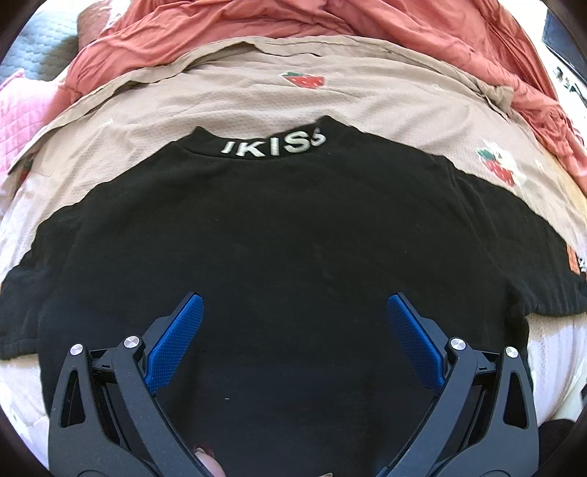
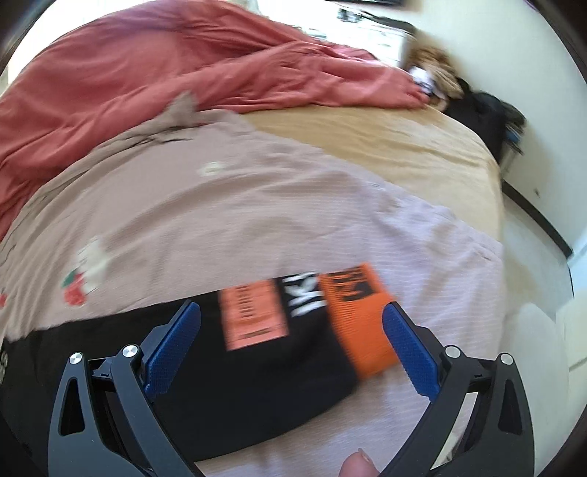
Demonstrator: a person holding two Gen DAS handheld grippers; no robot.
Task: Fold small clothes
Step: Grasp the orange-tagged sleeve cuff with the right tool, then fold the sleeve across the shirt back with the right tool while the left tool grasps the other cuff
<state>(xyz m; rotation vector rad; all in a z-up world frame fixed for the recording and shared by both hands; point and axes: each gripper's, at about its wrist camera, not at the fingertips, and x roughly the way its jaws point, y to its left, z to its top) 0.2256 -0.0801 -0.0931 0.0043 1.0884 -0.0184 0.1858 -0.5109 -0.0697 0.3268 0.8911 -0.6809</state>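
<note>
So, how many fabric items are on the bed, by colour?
Black: 1, the T-shirt
Beige strawberry print: 1, the sheet
Red-orange: 1, the blanket
Tan: 1, the bedcover
Total: 4

Bright daylight, strong fisheye bending with dark corners; left view sharp, right view smeared by motion blur.

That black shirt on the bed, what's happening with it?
A person holding two sets of tongs is about to fold it. The black shirt lies flat on a strawberry-print sheet. The left tongs hang open over its middle; the right tongs hang open over the orange-cuffed sleeve. Neither grips any cloth yet.
</note>
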